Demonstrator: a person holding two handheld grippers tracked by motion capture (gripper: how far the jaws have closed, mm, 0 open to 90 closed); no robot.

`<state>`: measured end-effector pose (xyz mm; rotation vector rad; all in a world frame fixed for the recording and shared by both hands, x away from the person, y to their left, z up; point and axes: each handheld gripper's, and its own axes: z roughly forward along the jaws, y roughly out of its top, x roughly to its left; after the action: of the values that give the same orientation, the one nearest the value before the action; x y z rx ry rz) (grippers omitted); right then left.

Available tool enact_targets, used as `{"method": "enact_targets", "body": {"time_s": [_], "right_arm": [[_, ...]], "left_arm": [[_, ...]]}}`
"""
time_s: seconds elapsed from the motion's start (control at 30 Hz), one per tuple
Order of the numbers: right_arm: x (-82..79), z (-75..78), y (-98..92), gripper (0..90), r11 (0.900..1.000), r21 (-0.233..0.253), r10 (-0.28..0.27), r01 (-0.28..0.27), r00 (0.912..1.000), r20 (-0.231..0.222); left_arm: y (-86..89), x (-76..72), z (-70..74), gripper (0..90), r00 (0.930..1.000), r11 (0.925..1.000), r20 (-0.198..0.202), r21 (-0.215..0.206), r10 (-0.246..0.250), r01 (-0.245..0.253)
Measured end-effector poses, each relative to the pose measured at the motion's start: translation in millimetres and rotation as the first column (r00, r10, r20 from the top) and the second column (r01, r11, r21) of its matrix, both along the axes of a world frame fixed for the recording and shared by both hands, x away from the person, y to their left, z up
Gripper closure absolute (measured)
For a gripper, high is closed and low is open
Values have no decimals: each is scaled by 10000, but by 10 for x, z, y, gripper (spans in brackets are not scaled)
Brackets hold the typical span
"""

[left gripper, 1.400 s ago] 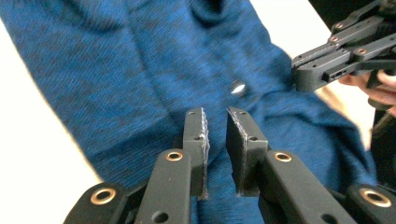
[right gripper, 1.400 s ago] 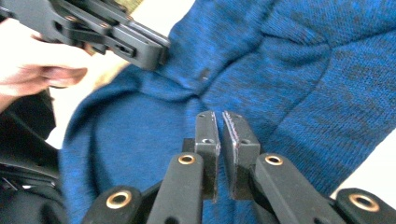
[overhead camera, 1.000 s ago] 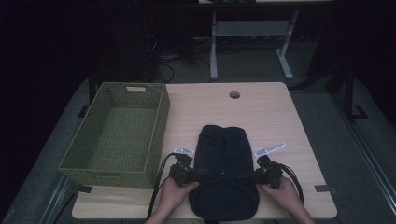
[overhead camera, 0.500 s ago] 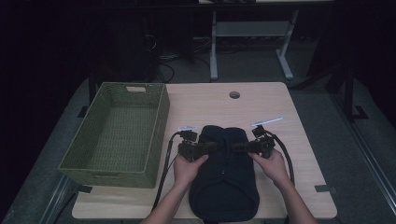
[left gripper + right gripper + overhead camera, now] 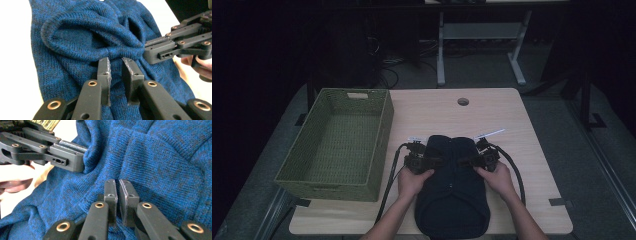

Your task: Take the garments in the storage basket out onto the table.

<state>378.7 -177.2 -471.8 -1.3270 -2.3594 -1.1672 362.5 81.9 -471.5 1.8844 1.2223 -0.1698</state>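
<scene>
My 2 tongs, left tongs [image 5: 428, 161] and right tongs [image 5: 473, 160], each clenched on blue sweater [image 5: 452, 195], just right of green basket [image 5: 339, 142] on counter [image 5: 532, 150].

Dim, murky high view w/ black surroundings; gripper views bright, sharp, bkgd blown-out white.
</scene>
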Motion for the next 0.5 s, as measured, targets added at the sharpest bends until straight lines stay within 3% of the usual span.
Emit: {"method": "enact_targets", "body": {"time_s": [0.23, 0.27, 0.33, 0.4, 0.5], "right_arm": [[-116, 19, 13, 829, 9985, -98, 545, -546, 9985, -83], [-138, 90, -4, 812, 9981, -181, 592, -590, 9982, 99], [-141, 162, -28, 811, 9988, 240, 425, -430, 9989, 215], [-116, 233, -34, 811, 9986, 494, 180, -206, 9985, 521], [-47, 273, 4, 800, 9973, 738, -57, 12, 9981, 607]], "left_arm": [[49, -185, 3, 767, 9995, 9995, -67, -97, -312, 311], [67, -219, 43, 743, 9994, 9993, 39, -110, -353, 353], [97, -245, 102, 736, 9993, 9989, 199, -352, -311, 318], [133, -247, 171, 732, 9989, 9972, 451, -723, -158, 191], [152, -206, 271, 728, 9973, 9938, 733, -1105, -14, 95]]}}
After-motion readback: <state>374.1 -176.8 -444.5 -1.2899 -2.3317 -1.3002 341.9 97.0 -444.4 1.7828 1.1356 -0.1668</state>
